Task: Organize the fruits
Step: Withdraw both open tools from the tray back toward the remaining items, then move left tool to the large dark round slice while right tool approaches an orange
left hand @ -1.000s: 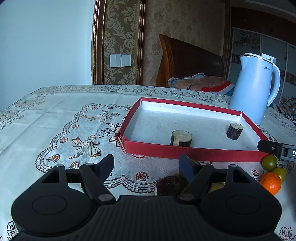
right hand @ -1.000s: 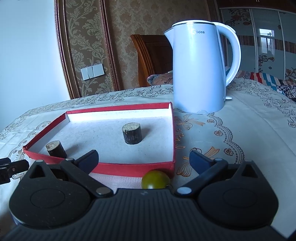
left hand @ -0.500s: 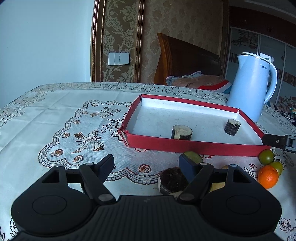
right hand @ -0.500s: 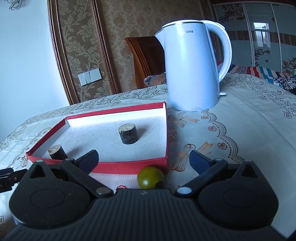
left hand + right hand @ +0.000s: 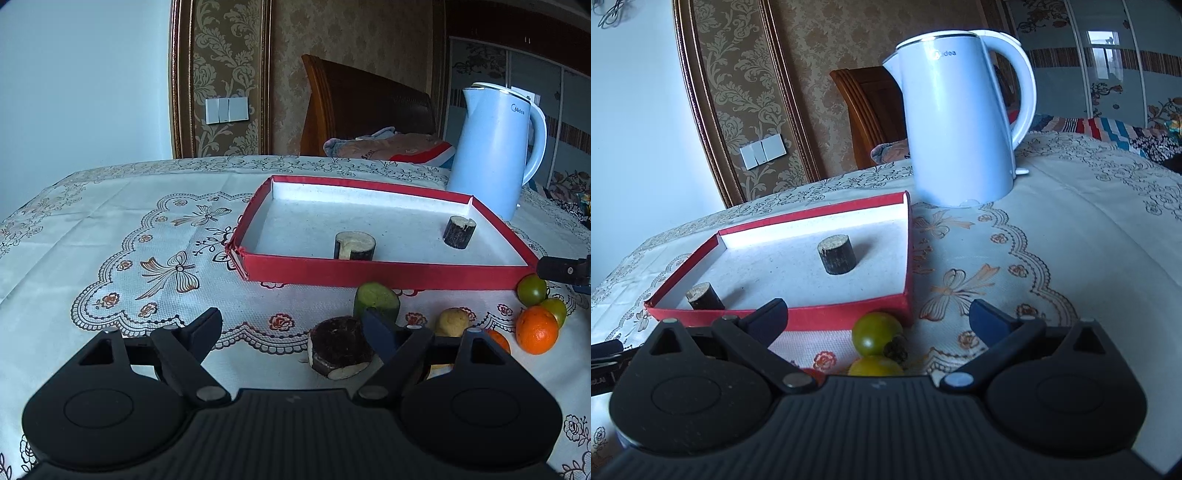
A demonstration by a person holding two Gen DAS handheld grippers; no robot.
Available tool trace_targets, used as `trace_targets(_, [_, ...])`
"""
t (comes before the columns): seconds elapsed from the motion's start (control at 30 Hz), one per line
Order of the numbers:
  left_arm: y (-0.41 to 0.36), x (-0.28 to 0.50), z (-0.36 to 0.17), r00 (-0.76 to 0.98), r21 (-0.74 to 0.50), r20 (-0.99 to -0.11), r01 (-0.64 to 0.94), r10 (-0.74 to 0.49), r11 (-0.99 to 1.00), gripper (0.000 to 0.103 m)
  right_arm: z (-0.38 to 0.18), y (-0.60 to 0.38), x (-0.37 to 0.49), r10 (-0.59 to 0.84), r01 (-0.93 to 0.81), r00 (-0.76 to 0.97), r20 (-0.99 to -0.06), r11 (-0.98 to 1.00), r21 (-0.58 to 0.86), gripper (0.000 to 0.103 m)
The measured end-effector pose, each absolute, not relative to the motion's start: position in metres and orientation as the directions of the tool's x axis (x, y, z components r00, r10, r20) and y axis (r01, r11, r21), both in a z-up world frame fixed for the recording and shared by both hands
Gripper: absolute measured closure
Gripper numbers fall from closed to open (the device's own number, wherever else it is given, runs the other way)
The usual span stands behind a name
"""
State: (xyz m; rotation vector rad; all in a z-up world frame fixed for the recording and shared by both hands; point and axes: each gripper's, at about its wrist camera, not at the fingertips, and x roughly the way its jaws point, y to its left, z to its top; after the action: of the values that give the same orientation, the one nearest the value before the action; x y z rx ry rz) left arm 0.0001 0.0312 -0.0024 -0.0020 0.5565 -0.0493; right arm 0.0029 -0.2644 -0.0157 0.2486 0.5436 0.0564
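A red-walled tray (image 5: 369,272) (image 5: 827,316) holds two cut dark-skinned stubs (image 5: 354,245) (image 5: 459,231). In front of it on the cloth lie a dark round chunk (image 5: 339,346), a green cut piece (image 5: 376,300), a pale potato-like piece (image 5: 451,320), an orange (image 5: 536,333) and two green tomatoes (image 5: 531,290) (image 5: 555,310). My left gripper (image 5: 295,326) is open and empty, near the dark chunk. My right gripper (image 5: 878,314) is open and empty, just behind the green tomatoes (image 5: 876,332) (image 5: 874,366).
A pale blue kettle (image 5: 491,151) (image 5: 960,114) stands behind the tray's right corner. A wooden chair (image 5: 362,107) with cloth on it is beyond the table. The patterned tablecloth (image 5: 122,236) spreads to the left.
Both grippers have pulled back and risen from the tray. More fruit now shows in front of each; a second tomato came into the right wrist view.
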Motion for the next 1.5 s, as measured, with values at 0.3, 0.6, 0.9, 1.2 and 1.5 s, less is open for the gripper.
trace_targets(0.3, [0.031,0.000,-0.003,0.847,-0.014,-0.530,0.045,-0.045,0.999,0.019,-0.027,-0.286,-0.029,0.159,0.017,0.857,-0.491,0.942,0.334,0.000])
trace_targets(0.6, [0.031,-0.001,-0.003,0.845,-0.017,-0.533,0.047,-0.049,0.999,0.019,-0.027,-0.291,-0.044,0.074,0.090,0.859,-0.506,0.952,0.291,0.000])
trace_targets(0.9, [0.031,0.000,-0.003,0.844,-0.017,-0.534,0.047,-0.049,0.999,0.019,-0.020,-0.260,-0.050,0.192,-0.117,0.841,-0.505,0.977,0.178,0.000])
trace_targets(1.2, [0.031,0.000,-0.004,0.842,-0.017,-0.538,0.044,-0.047,0.999,0.017,-0.021,-0.234,-0.052,0.300,-0.251,0.784,-0.543,0.954,0.165,0.000])
trace_targets(1.5, [0.032,0.001,-0.004,0.839,-0.025,-0.542,0.042,-0.049,0.999,0.016,-0.026,-0.213,-0.035,0.294,-0.280,0.737,-0.608,0.952,0.121,0.010])
